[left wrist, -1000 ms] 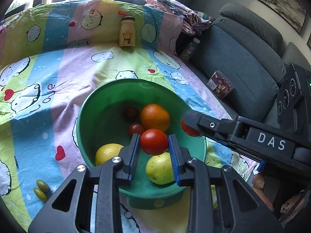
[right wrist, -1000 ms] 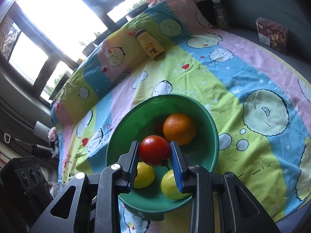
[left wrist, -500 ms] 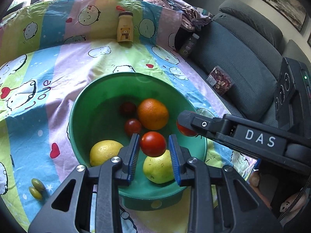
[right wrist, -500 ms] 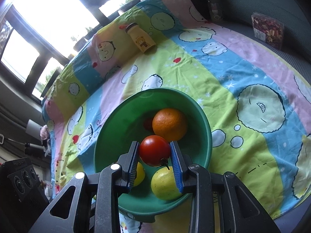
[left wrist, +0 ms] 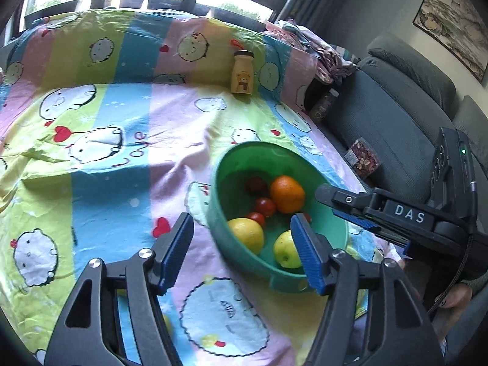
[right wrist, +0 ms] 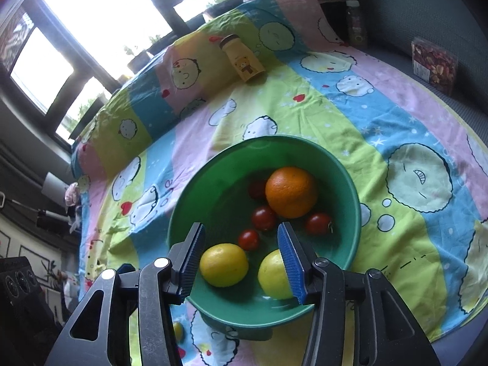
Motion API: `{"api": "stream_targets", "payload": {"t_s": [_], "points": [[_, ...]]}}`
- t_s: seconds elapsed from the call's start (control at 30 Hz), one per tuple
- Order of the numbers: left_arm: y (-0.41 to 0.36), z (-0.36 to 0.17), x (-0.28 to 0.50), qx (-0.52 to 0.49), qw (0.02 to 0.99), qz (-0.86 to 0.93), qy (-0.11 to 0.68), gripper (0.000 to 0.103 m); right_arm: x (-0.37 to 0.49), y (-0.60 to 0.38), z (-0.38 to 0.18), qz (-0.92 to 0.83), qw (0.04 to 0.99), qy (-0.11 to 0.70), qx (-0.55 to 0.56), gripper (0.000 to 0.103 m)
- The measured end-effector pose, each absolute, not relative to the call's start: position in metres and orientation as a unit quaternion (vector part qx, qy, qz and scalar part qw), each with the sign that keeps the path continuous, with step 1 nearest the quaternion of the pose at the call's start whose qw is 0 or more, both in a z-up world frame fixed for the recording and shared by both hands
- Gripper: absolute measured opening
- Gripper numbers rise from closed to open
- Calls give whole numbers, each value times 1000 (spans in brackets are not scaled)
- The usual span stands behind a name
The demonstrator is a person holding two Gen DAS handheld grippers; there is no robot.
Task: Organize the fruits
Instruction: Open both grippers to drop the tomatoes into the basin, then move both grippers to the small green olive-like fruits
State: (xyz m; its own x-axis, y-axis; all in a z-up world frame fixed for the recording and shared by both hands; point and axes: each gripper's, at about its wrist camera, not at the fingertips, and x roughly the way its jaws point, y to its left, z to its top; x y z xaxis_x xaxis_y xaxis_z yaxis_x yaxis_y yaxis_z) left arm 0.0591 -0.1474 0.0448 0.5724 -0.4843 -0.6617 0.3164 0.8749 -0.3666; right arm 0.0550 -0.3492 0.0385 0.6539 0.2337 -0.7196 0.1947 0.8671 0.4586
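The green bowl (right wrist: 347,189) now holds all the fruit: an orange (right wrist: 291,191) with a dimpled skin, two smooth yellow lemons (right wrist: 223,264), and four small glossy red tomatoes (right wrist: 264,217). A second ago each hand-held gripper pinched a tomato between its blue pads; both tomatoes now lie loose in the bowl, one just right of the orange and one beside the near lemon. The right hand-held gripper (right wrist: 241,254) hangs over the near side of the bowl with its jaws opening and nothing between them. Its ribbed blue pads (right wrist: 289,259) stand apart above the lemons. The left hand-held gripper (left wrist: 242,248) has swung off to the left, so the bowl now sits to the right in its view rather than in the centre. Its jaws are opening too, spread wide, with only the bowl's near rim and the cloth seen between them. The bowl is round, deep, smooth plastic, with a small tab on its near edge. It rests on a thin, creased bedsheet (right wrist: 405,122) striped in pink, blue, yellow and green with cartoon faces and red hearts. A small yellow bottle (right wrist: 242,59) with a bear label and brown cap stands at the far side of the sheet. A grey ribbed sofa (left wrist: 393,116) lies to the right.
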Motion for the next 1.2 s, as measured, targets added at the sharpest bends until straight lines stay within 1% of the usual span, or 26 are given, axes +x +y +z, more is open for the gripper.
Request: {"api": "stream_targets", "payload": {"t_s": [0.23, 0.47, 0.67, 0.87, 1.0, 1.03, 1.07, 1.2], "points": [[-74, 32, 49, -114, 888, -157, 418, 66, 61, -292, 45, 93, 872, 426, 222, 50], [-36, -7, 46, -127, 878, -130, 442, 65, 72, -226, 32, 168, 851, 464, 182, 50], [-31, -38, 51, -129, 864, -133, 468, 64, 84, -186, 5, 199, 822, 509, 159, 50], [-44, -47, 52, -129, 855, -155, 477, 60, 97, -176, -21, 181, 806, 541, 160, 50], [-51, -53, 53, -123, 854, -158, 481, 55, 102, -172, -30, 180, 800, 551, 156, 44], [-52, -55, 54, -125, 851, -159, 485, 55, 102, -171, -31, 181, 799, 552, 154, 41], [-53, -56, 54, -124, 852, -160, 483, 55, 103, -170, -33, 180, 799, 553, 152, 39], [-54, -54, 54, -121, 850, -168, 484, 54, 108, -166, -41, 172, 794, 563, 149, 39]]}}
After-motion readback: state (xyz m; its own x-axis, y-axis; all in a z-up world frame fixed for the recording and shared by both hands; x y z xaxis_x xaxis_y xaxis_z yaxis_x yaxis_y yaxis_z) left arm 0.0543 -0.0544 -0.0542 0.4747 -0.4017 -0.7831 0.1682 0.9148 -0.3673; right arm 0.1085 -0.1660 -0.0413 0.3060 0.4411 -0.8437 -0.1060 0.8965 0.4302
